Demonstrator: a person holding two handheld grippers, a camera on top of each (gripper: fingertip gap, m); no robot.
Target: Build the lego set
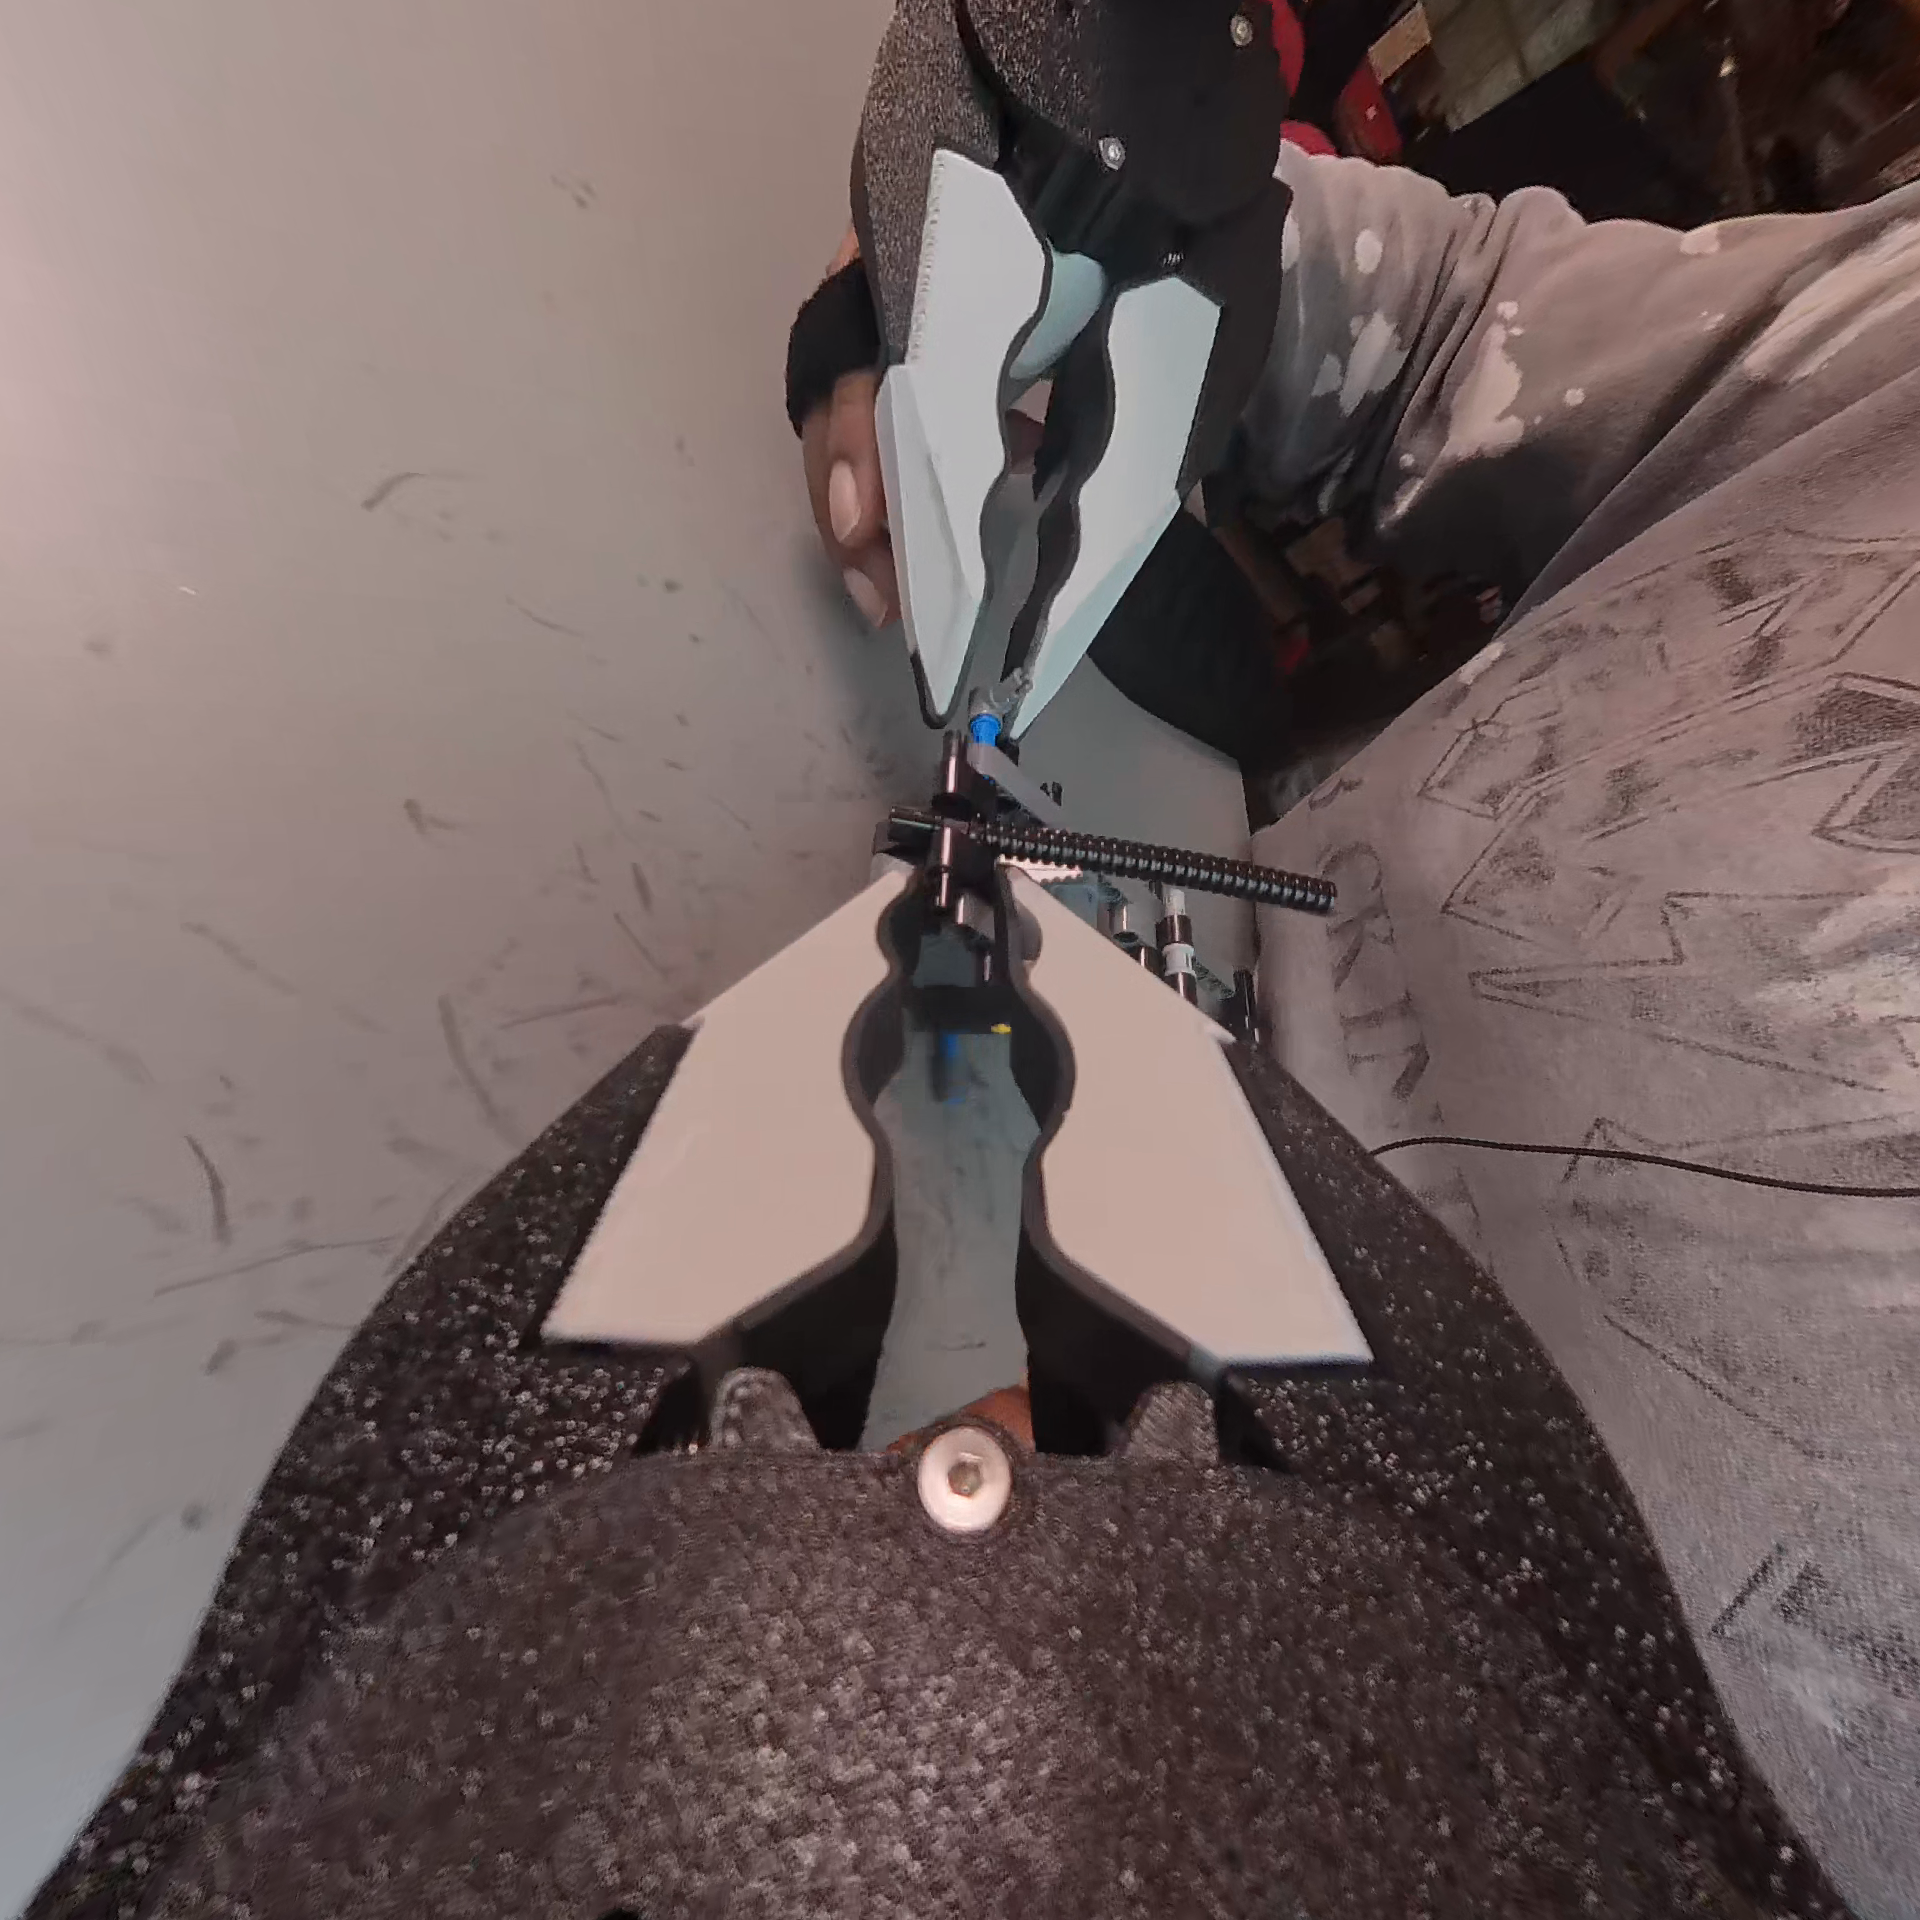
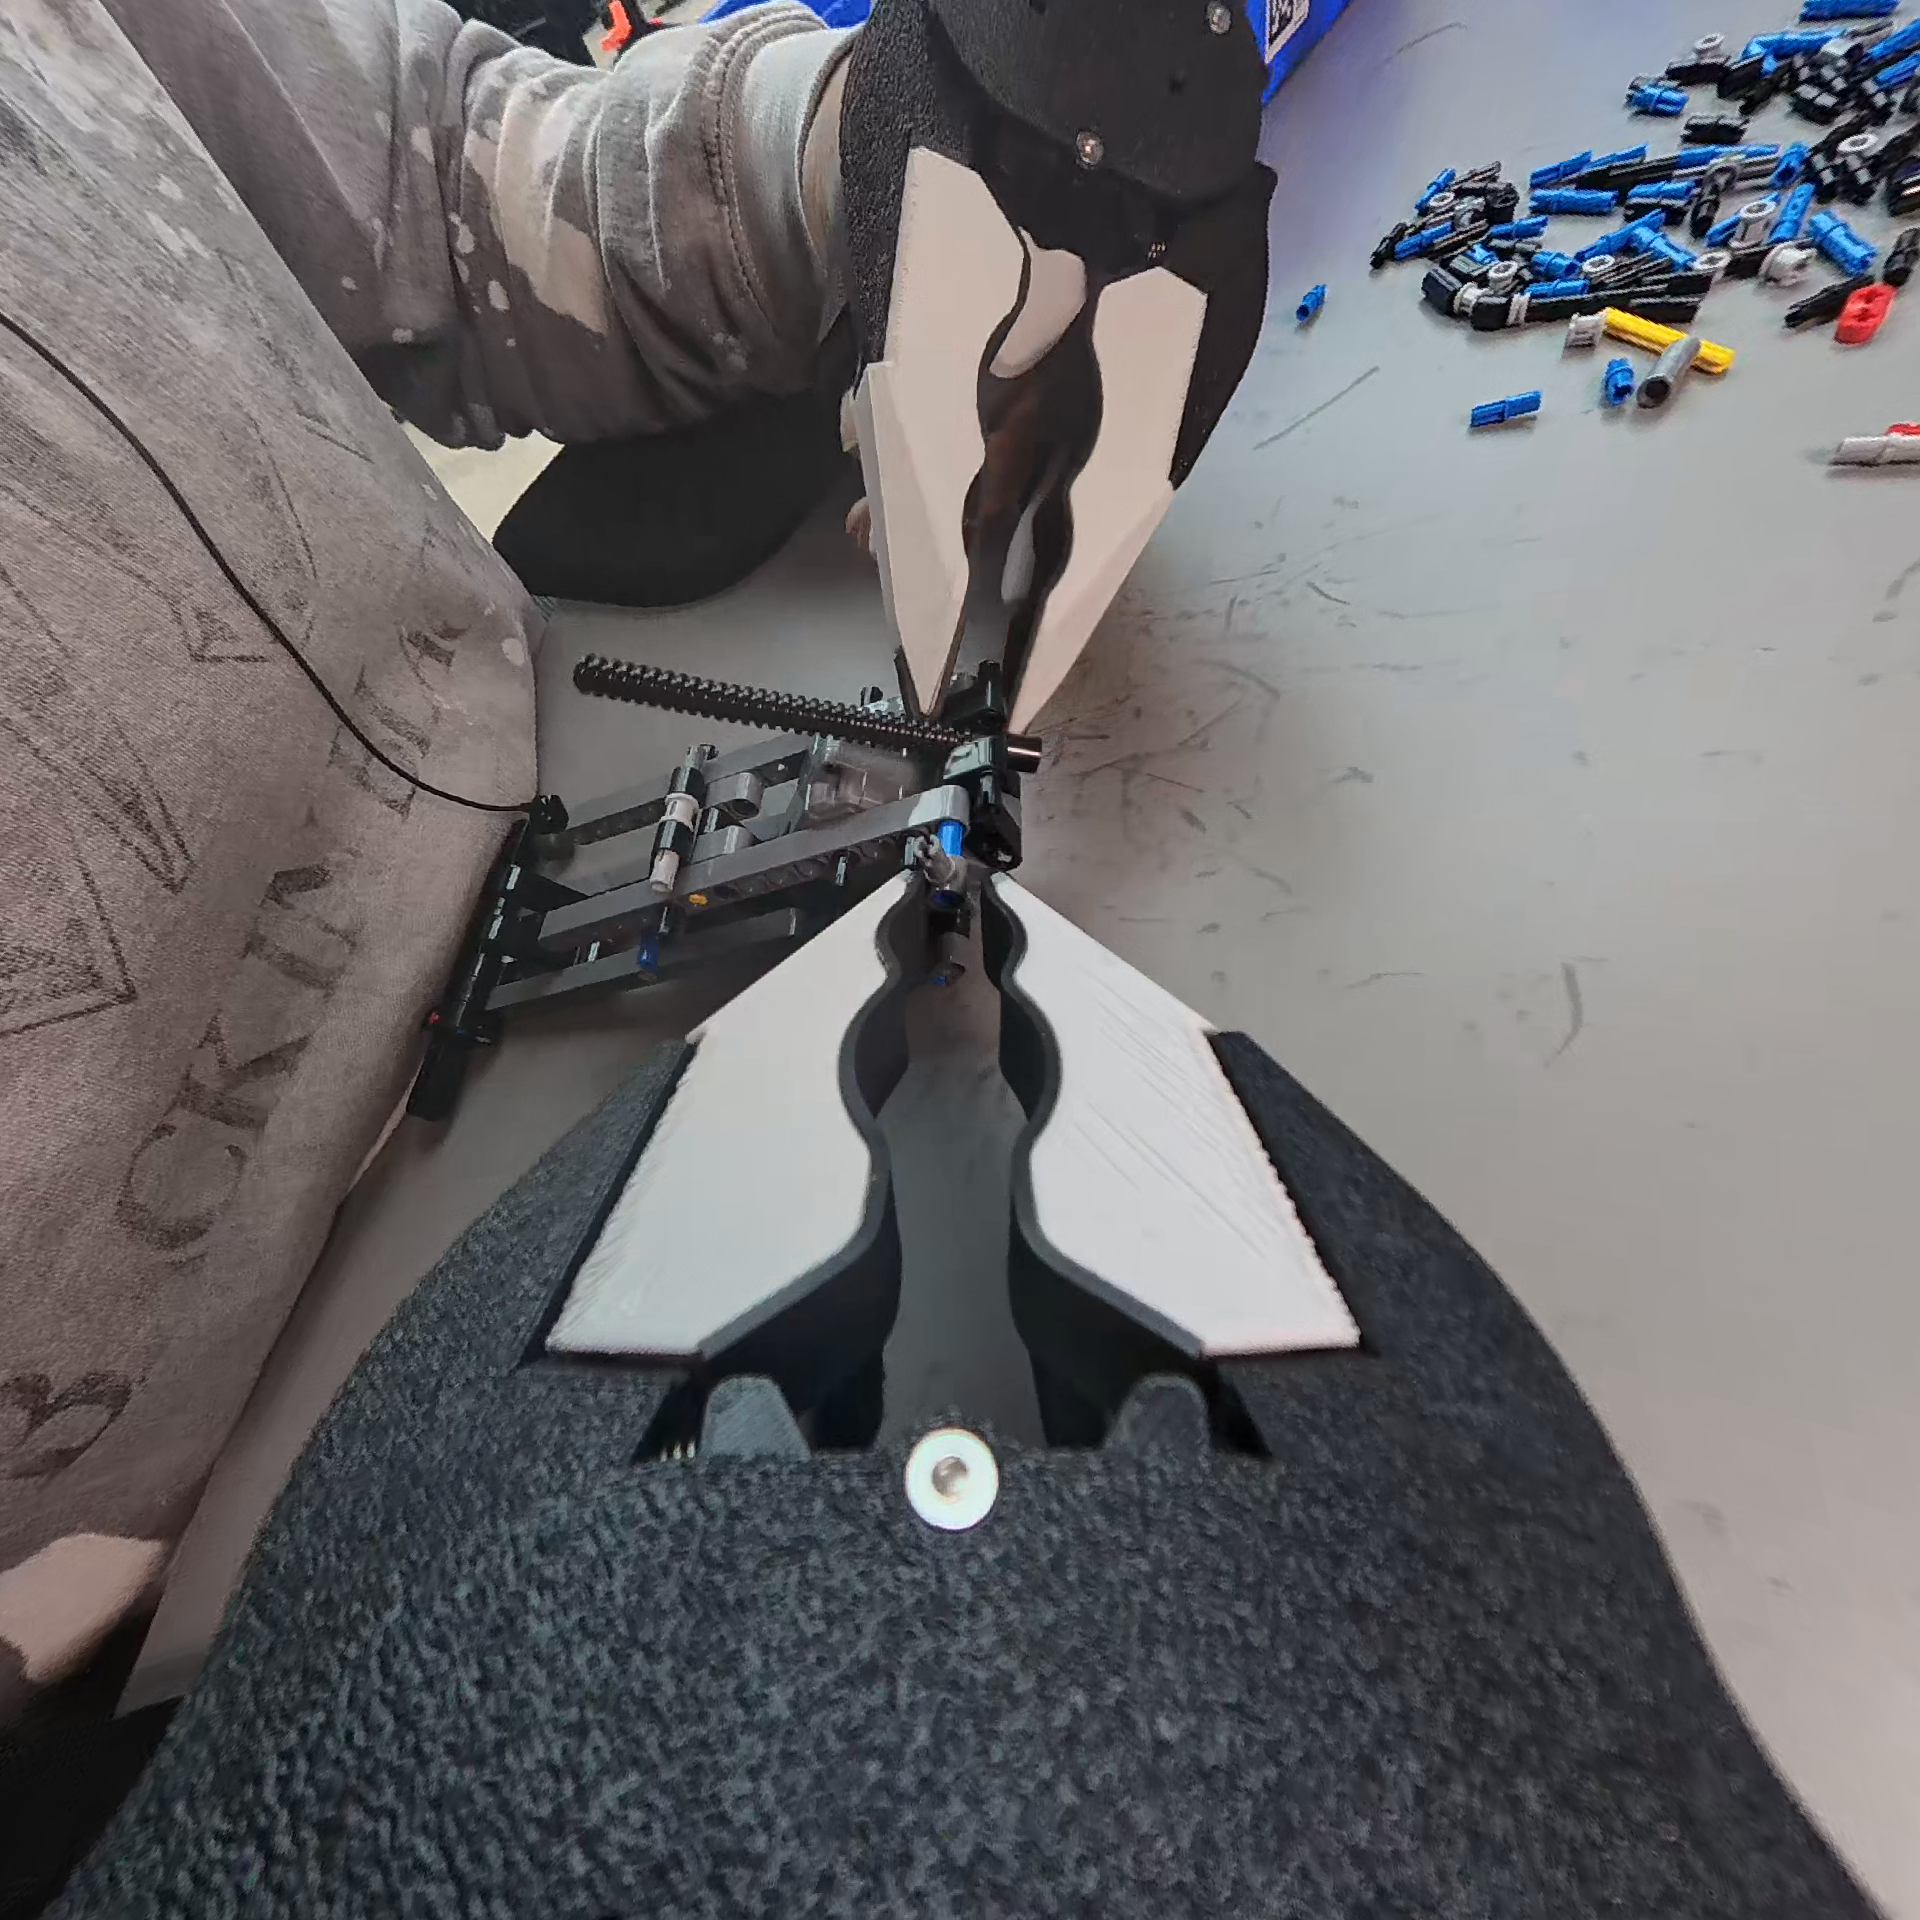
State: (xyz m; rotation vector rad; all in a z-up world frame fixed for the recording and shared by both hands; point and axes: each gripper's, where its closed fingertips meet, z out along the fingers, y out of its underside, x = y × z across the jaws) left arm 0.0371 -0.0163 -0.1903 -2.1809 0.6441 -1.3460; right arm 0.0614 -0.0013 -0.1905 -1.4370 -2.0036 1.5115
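Observation:
The Lego assembly point(image 2: 748, 862) is a grey and black beam frame with a long black ribbed rod point(image 2: 748, 707). It lies on the grey table beside a person's sweatshirt. My left gripper point(image 1: 961, 894) is shut on the black connector at the frame's near end; in the right wrist view it point(image 2: 966, 707) comes down from the top. My right gripper point(image 2: 951, 888) is shut on a small grey and blue pin point(image 2: 940, 868) at the end of the grey beam. In the left wrist view it point(image 1: 982, 717) holds that pin point(image 1: 982, 724) just above the rod point(image 1: 1164, 868).
A pile of loose blue, black and grey parts point(image 2: 1683, 229) lies at the far right, with a yellow piece point(image 2: 1668, 338) and a red piece point(image 2: 1865, 312) nearby. The person's grey sweatshirt point(image 2: 208, 727) fills the left side, crossed by a thin black cable point(image 2: 260, 613). The table point(image 2: 1455, 831) is scuffed. Left and right tips are no more than a few centimetres apart.

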